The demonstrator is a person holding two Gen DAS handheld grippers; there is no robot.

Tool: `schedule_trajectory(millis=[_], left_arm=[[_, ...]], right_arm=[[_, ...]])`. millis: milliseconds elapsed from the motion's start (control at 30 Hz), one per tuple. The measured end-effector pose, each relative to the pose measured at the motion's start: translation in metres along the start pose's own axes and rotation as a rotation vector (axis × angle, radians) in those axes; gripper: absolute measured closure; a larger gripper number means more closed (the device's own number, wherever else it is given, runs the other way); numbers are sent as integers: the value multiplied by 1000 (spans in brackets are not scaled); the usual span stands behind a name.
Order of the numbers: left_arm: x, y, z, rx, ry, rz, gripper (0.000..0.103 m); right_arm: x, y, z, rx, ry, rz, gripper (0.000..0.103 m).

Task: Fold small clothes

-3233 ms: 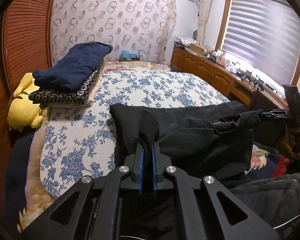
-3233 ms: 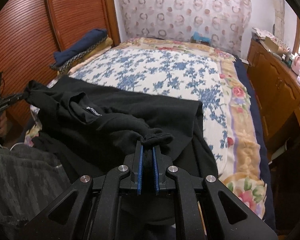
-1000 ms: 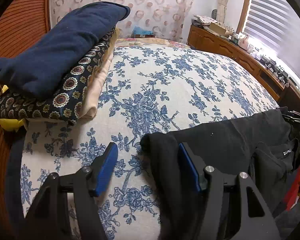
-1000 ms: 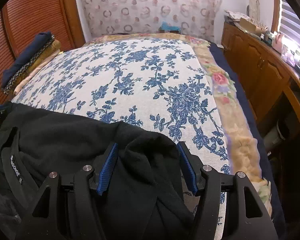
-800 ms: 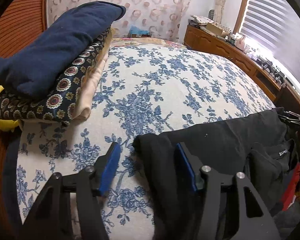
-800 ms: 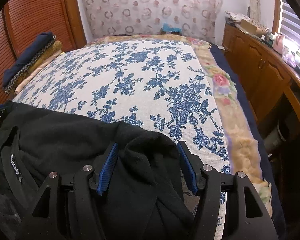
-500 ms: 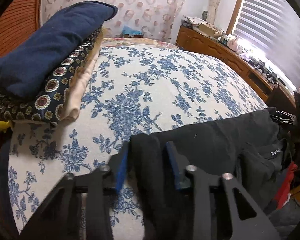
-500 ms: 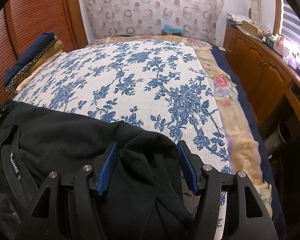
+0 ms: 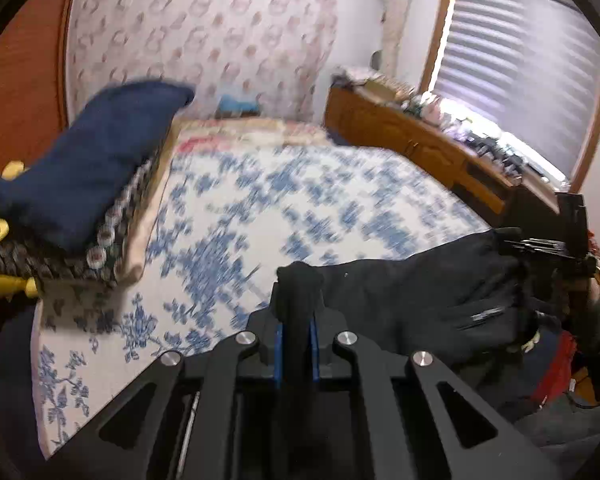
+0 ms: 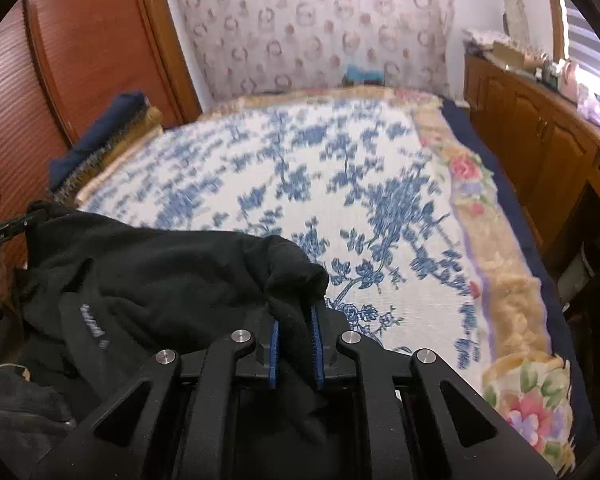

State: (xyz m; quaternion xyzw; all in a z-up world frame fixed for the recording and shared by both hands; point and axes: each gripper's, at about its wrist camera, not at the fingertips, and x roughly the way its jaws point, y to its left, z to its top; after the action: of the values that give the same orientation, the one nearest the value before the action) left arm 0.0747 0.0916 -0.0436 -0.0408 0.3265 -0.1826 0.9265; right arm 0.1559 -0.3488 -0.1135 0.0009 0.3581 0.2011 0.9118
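Both the left gripper [image 9: 296, 354] and the right gripper [image 10: 294, 354] clench the black garment [image 10: 160, 276]; only the left view shows the window blinds [image 9: 516, 76].

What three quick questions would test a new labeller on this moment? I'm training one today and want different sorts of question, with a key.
1. True or false: the left tool is shut on a bunch of the black garment.
2. Multiple choice: what lies topmost on the stack of folded clothes at the bed's left edge? A) a navy blue item B) a red towel C) a white shirt
3. Fill in: the right tool is pinching the black garment, which lies over the near edge of the ____-patterned bedspread.

Key: 1 true; 2 A, the navy blue item; 3 blue floral.
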Motion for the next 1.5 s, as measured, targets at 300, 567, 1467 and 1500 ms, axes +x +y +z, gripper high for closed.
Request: schedule_trajectory(millis=[300, 567, 1467, 1500], left_arm=[[-83, -39, 30, 77, -189, -40, 97], [-139, -52, 58, 103, -324, -44, 97], [75, 61, 184, 92, -26, 124, 69], [86, 62, 169, 95, 4, 123, 63]], right_arm=[[-89, 23, 11, -57, -107, 35, 94], [-170, 33, 28, -105, -251, 20, 94], [45, -36, 228, -107, -55, -272, 71], [57, -46, 214, -75, -35, -261, 71]])
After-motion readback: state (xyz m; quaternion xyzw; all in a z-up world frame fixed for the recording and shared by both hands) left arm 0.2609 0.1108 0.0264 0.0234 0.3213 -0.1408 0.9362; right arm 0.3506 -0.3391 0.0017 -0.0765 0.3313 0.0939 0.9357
